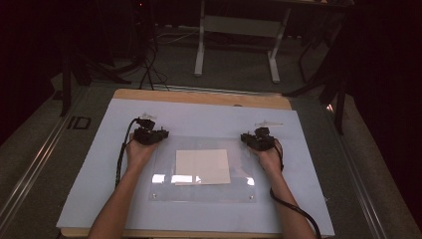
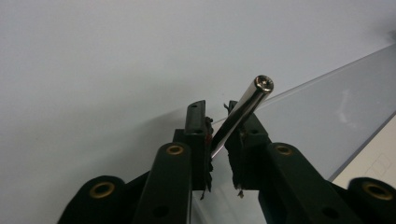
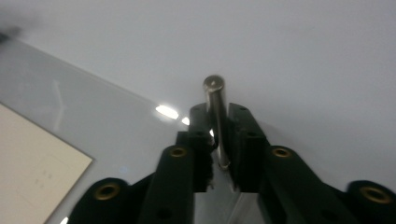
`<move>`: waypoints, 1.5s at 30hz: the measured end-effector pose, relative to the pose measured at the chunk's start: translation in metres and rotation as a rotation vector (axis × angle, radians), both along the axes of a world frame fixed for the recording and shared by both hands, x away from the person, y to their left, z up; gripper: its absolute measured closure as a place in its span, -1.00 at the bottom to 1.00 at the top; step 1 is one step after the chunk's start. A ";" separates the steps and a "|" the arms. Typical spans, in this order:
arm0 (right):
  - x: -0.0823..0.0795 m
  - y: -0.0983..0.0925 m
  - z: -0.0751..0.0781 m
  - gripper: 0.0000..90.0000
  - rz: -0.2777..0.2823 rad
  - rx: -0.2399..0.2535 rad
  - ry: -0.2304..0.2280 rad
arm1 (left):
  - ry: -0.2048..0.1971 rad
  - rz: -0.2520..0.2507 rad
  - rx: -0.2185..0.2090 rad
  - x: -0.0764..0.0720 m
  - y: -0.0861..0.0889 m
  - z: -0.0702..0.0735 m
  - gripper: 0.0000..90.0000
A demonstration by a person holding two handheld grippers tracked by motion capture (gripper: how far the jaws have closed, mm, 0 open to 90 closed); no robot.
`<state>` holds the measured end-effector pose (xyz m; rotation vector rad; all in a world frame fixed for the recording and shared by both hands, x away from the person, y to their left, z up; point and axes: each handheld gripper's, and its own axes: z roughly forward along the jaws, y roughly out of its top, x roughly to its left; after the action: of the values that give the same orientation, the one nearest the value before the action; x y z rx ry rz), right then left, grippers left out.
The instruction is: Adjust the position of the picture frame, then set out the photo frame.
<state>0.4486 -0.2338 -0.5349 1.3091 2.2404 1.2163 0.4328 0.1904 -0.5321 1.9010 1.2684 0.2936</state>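
Forearms enter from worktop near edge; left gripper (image 2: pixel 218 135) loosely pinching tilted metal pin (image 2: pixel 243 108) at clear sheet's (image 1: pixel 164 169) far left corner; right gripper (image 3: pixel 219 140) likewise around upright pin (image 3: pixel 215 116), far right corner; seat pins vertically; release evenly.

Both forearms enter from 6 o'clock and run toward 12, slightly spread, palms down. The left hand (image 1: pixel 138 152) carries the left claw (image 1: pixel 149 133) at about 10 o'clock of the scene; the right hand (image 1: pixel 268 158) carries the right claw (image 1: pixel 257 139) at about 2 o'clock. Each claw's jaws stand narrowly parted, with a slim metal pin (image 2: pixel 240 113) between the left pair and another pin (image 3: pixel 216 119) between the right.
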 end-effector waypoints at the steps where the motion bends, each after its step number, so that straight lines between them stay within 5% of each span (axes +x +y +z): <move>1: 0.000 0.000 0.000 0.58 -0.005 -0.004 -0.004 | -0.011 -0.004 -0.005 -0.001 0.001 0.001 0.66; 3: -0.002 -0.003 0.003 0.50 -0.024 -0.013 -0.023 | -0.027 -0.004 -0.023 -0.004 0.003 0.003 0.56; 8: -0.010 -0.008 0.013 0.41 -0.015 -0.032 -0.102 | -0.077 -0.020 0.022 -0.014 -0.001 0.011 0.39; 12: -0.016 -0.008 0.016 0.44 0.003 -0.035 -0.157 | -0.126 -0.015 0.016 -0.021 0.001 0.015 0.32; 15: -0.017 -0.007 0.015 0.63 -0.008 -0.034 -0.168 | -0.145 -0.018 -0.013 -0.024 0.003 0.016 0.29; 20: -0.018 -0.005 0.014 0.82 -0.006 -0.036 -0.175 | -0.164 -0.030 -0.002 -0.029 0.001 0.014 0.29; 26: -0.018 -0.002 0.014 0.87 -0.015 -0.018 -0.187 | -0.189 -0.034 -0.004 -0.033 0.004 0.010 0.25; 35: -0.019 -0.001 0.014 0.89 -0.024 -0.029 -0.191 | -0.223 -0.010 0.016 -0.026 0.001 0.008 0.54; 40: -0.019 0.000 0.014 0.89 -0.030 -0.029 -0.190 | -0.230 0.018 -0.026 -0.022 0.005 0.006 0.83; 45: -0.020 0.000 0.015 0.89 -0.032 -0.032 -0.191 | -0.235 0.016 -0.027 -0.021 0.004 0.005 0.84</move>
<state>0.4286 -0.2339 -0.5197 1.1595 2.0890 1.2328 0.4114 0.1945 -0.5274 1.7758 1.1239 0.4907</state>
